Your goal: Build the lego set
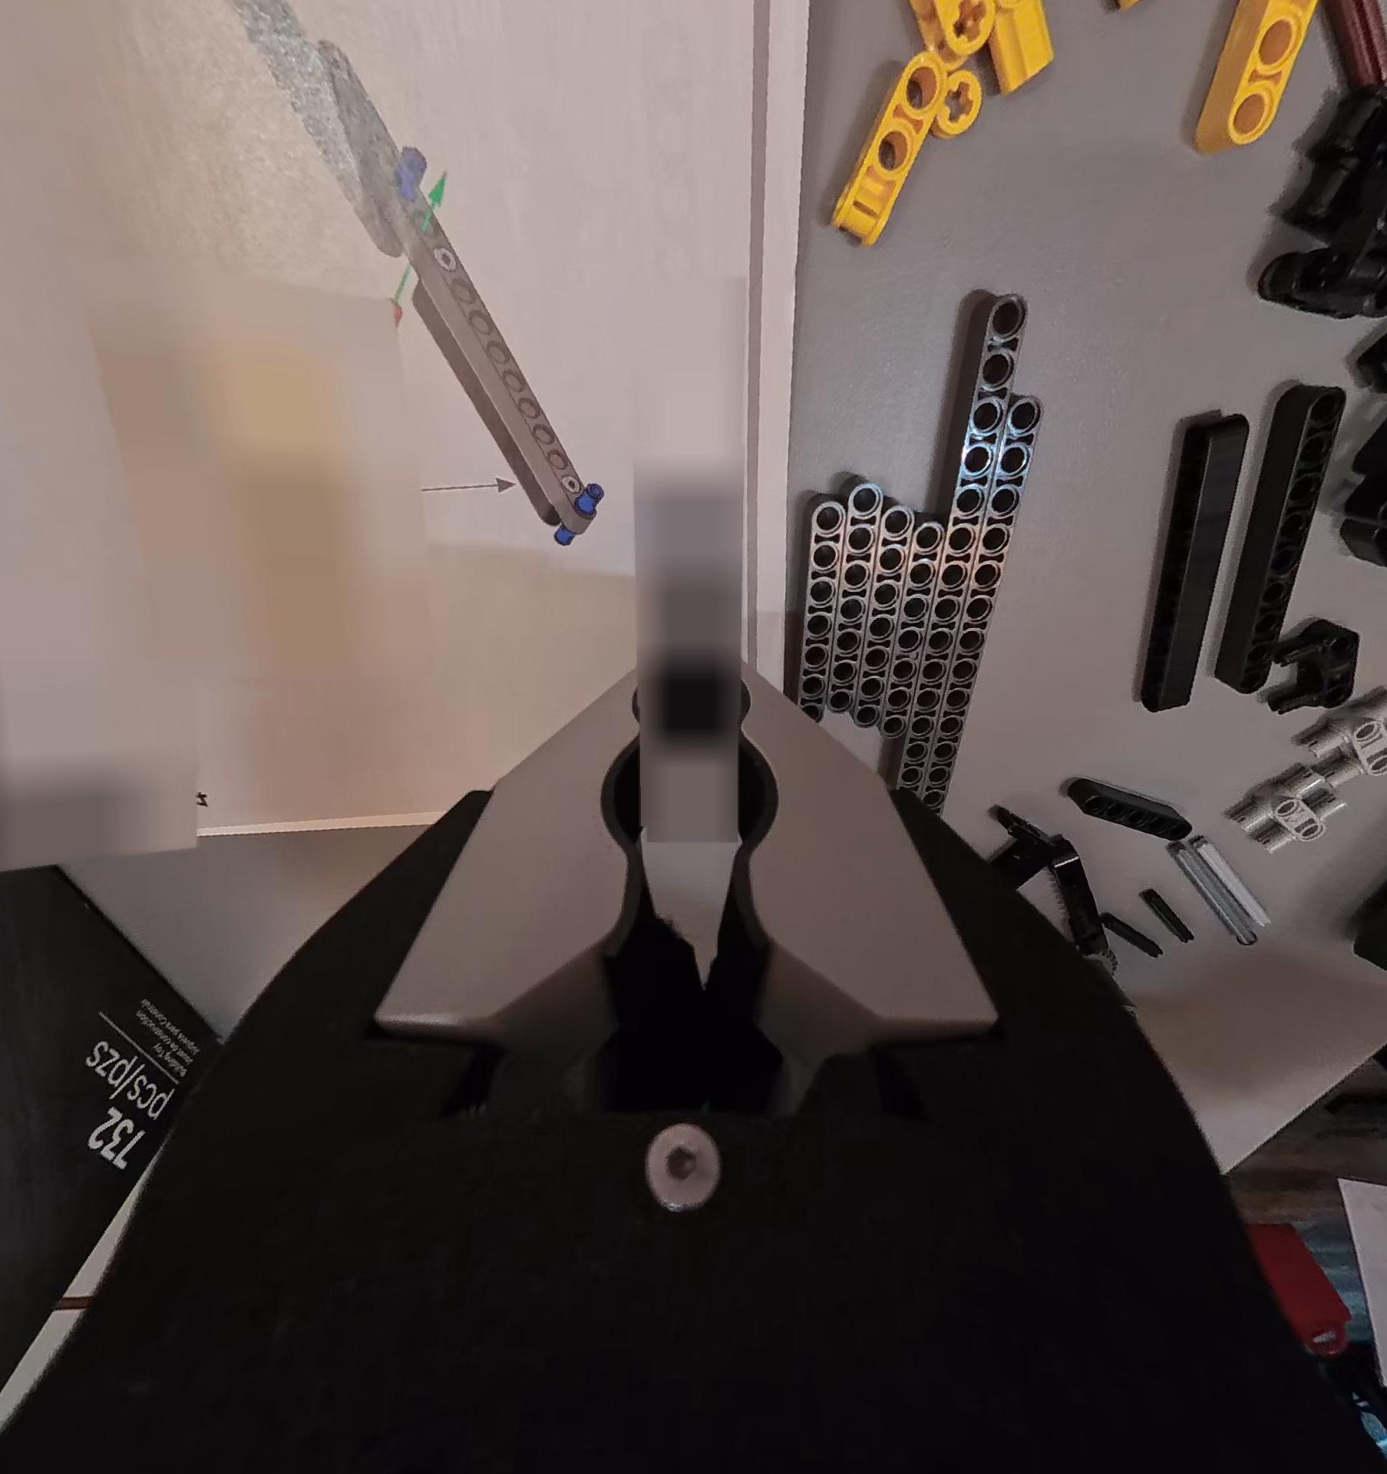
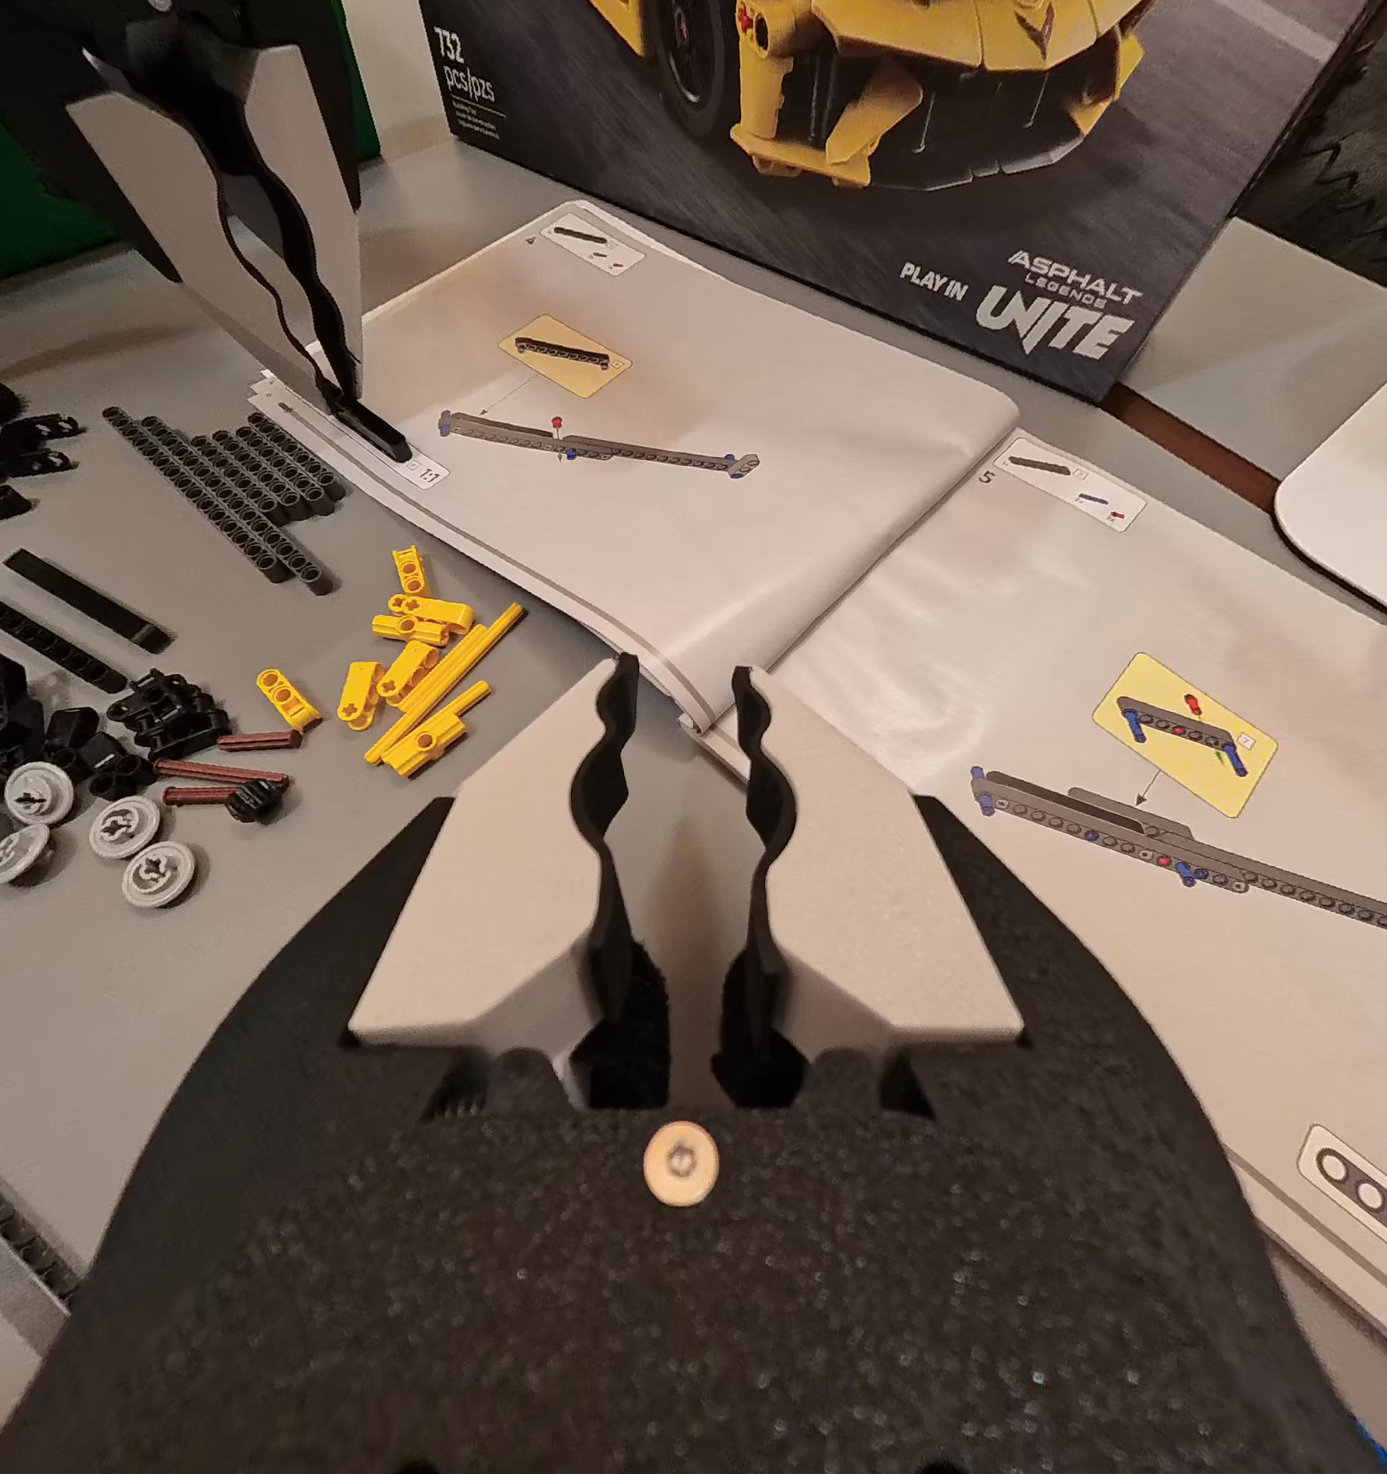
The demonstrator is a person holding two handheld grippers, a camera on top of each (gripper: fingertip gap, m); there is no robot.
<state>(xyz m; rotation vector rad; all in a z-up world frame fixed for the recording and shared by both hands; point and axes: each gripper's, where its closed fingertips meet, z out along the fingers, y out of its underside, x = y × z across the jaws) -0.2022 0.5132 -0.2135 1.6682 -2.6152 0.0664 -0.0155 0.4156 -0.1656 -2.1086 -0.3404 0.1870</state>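
Observation:
My left gripper (image 1: 690,702) is shut on a short black beam (image 2: 375,431). In the right wrist view the left gripper (image 2: 339,383) stands at the upper left and holds the beam's end against the left edge of the open instruction booklet (image 2: 674,542). In the left wrist view a blurred patch covers the beam between the jaws, and the booklet page (image 1: 514,638) lies beneath. My right gripper (image 2: 682,678) is open and empty, above the booklet's near edge.
A row of grey beams (image 2: 235,470) (image 1: 905,614), yellow pieces (image 2: 411,670) (image 1: 913,120), black beams (image 2: 84,598) (image 1: 1200,558) and grey hubs (image 2: 124,825) lie on the grey table (image 2: 156,997). The set's box (image 2: 913,159) stands behind the booklet. A white object (image 2: 1360,494) sits at the right. Tip to tip, the grippers are about 20 centimetres apart.

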